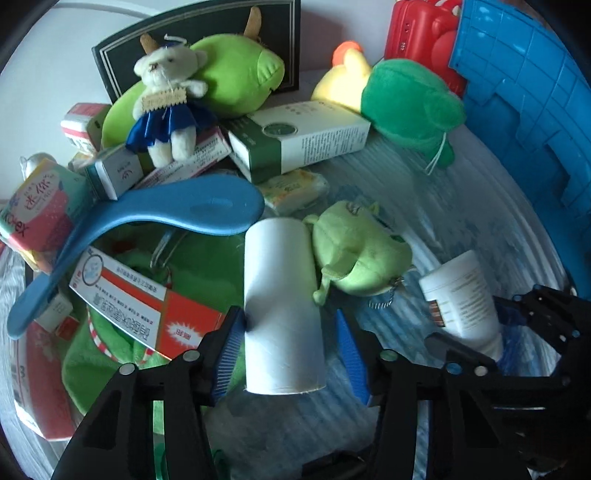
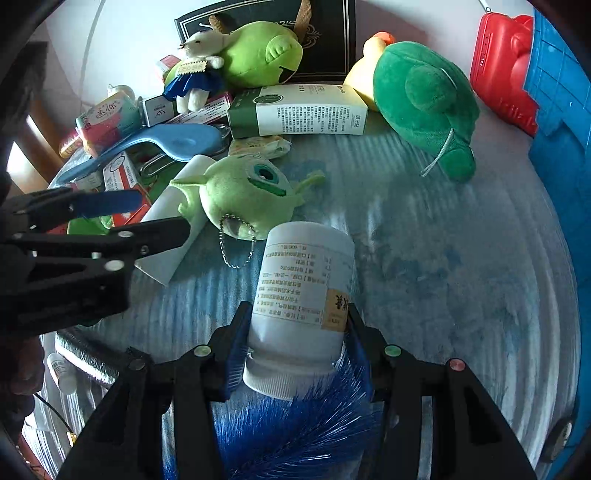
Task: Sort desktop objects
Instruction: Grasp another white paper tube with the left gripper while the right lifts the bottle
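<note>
- The left gripper is seen pointing steeply down over a cluttered table covered with a pale blue cloth.
- A white paper roll lies between its blue-padded fingers; the pad at 9 o'clock is pressed into the roll's side, while a narrow gap is seen at the 3 o'clock pad, so a full pinch cannot be confirmed.
- The right gripper is closed upon a white pill bottle, whose ribbed cap is turned toward the camera; both pads are set against the bottle's body.
- A blue feathery brush is seen under the bottle, at 6 o'clock in the right wrist view.
- A pale green one-eyed plush with a bead chain lies at 11 o'clock of the bottle, touching the paper roll.
- A blue plastic scoop rests at 10 o'clock of the roll, laid across several small cartons.
- A red and white medicine carton lies at 9 o'clock of the roll, on green cloth.
- A green and white box is placed at 12 o'clock, with a small yellow packet just in front of it.
- A white bear in a blue skirt leans on a large lime green plush, behind which a dark framed board stands.
- A dark green turtle plush lies at 1 o'clock, touching a yellow plush.
- A red case and a blue crate are seen at 2 o'clock, near the edge.
</note>
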`<state>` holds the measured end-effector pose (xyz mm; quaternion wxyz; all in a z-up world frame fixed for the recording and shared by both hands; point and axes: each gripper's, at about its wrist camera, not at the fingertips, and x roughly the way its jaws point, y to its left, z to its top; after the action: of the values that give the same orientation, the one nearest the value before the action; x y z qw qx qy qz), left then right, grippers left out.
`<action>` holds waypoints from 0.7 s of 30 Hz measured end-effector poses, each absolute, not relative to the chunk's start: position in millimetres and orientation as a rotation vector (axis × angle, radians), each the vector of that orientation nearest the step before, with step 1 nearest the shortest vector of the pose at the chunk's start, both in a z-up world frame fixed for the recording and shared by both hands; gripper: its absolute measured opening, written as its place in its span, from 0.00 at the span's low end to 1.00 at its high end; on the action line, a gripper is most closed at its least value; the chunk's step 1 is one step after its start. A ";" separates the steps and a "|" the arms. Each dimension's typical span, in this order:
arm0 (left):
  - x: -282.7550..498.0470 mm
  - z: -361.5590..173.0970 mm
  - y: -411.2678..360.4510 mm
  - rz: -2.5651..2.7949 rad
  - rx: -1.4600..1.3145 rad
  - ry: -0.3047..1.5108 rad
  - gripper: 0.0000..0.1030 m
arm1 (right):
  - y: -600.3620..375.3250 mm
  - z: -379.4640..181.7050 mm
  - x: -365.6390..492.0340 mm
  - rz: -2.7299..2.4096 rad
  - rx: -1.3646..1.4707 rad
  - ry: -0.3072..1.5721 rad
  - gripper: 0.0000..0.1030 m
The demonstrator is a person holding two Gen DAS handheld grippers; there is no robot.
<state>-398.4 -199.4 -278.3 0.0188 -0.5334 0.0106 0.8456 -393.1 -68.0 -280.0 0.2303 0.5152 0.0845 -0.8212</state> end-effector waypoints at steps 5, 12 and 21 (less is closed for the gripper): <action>-396.4 -301.1 -197.0 2.677 -1.693 0.074 0.48 | -62.2 -286.4 -392.1 -2.247 1.404 0.222 0.46; -404.2 -296.9 -186.5 2.761 -1.733 0.083 0.45 | -65.5 -285.5 -388.8 -2.253 1.374 0.239 0.46; -342.1 -250.3 -181.8 2.899 -1.620 -0.012 0.44 | -59.4 -251.8 -367.0 -2.321 1.246 0.266 0.46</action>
<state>-342.1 -181.8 -250.3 -0.0895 -0.4858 -0.0037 0.8695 -367.0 -59.4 -251.8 0.2445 0.4563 0.0973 -0.8500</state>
